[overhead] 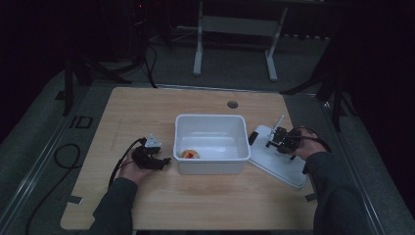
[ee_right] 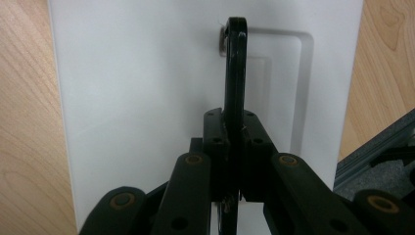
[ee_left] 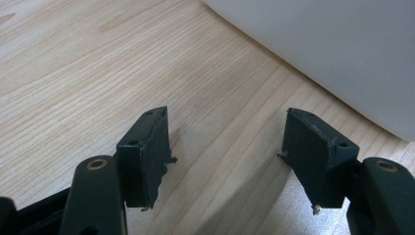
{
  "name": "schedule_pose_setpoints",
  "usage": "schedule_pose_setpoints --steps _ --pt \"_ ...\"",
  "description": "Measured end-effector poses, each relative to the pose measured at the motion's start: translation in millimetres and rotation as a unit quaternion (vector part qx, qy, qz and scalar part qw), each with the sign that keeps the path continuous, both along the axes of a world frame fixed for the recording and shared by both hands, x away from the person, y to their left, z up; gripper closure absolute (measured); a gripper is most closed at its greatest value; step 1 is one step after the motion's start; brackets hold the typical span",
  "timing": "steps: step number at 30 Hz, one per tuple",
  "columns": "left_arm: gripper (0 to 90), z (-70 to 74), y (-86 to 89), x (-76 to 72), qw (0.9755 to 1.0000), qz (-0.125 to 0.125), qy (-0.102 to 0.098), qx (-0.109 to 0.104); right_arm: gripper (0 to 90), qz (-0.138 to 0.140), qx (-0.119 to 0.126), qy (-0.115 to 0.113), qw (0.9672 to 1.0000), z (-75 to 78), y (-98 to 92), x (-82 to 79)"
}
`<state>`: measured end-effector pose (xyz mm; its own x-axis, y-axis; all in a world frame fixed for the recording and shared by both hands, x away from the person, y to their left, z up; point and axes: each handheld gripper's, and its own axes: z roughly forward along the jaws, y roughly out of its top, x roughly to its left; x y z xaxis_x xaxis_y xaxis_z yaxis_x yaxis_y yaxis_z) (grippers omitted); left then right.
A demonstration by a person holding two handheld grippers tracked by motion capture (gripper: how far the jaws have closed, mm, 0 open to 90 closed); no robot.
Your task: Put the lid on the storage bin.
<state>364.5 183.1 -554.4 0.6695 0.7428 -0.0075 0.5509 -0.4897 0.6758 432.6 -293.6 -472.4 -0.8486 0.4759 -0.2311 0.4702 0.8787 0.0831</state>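
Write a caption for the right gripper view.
Right gripper clamped on the black handle of a white lid lying on the wooden table.

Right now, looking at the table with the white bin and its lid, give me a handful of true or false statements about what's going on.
1. The right gripper has its fingers closed on the lid's black handle. True.
2. The white lid sits on top of the white bin. False: it lies on the table beside the bin, on the right gripper's side.
3. The left gripper holds a small object. False: its fingers stand apart over bare wooden table, nothing between them.
4. A small orange and red item lies inside the bin. True.
5. The left gripper is close to the bin's outer wall. True.
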Motion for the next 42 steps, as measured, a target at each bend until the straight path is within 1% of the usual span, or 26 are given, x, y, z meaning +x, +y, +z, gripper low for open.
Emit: schedule_pose_setpoints --steps 6,18,25,33,42 --pt "34.8 0.0 0.0 0.0 1.0000 0.000 0.000 0.000 84.2 0.005 0.003 0.001 1.0000 0.9 -0.4 -0.6" --pt "34.8 0.0 0.1 0.0 1.0000 0.000 0.000 0.000 84.2 0.015 -0.006 0.001 0.9999 6.8 -0.8 -1.8" --pt "34.8 0.1 0.1 0.1 1.0000 0.000 0.000 0.001 84.3 0.019 -0.008 -0.002 0.9998 11.6 -1.4 -1.7" --pt "34.8 0.0 0.1 0.0 1.0000 0.000 0.000 0.000 84.3 0.024 -0.011 -0.008 0.9996 23.2 -2.2 -2.0" --pt "34.8 -0.1 0.2 -0.1 1.0000 0.000 -0.001 0.000 84.3 0.024 -0.010 -0.012 0.9996 32.2 -3.7 -2.4"
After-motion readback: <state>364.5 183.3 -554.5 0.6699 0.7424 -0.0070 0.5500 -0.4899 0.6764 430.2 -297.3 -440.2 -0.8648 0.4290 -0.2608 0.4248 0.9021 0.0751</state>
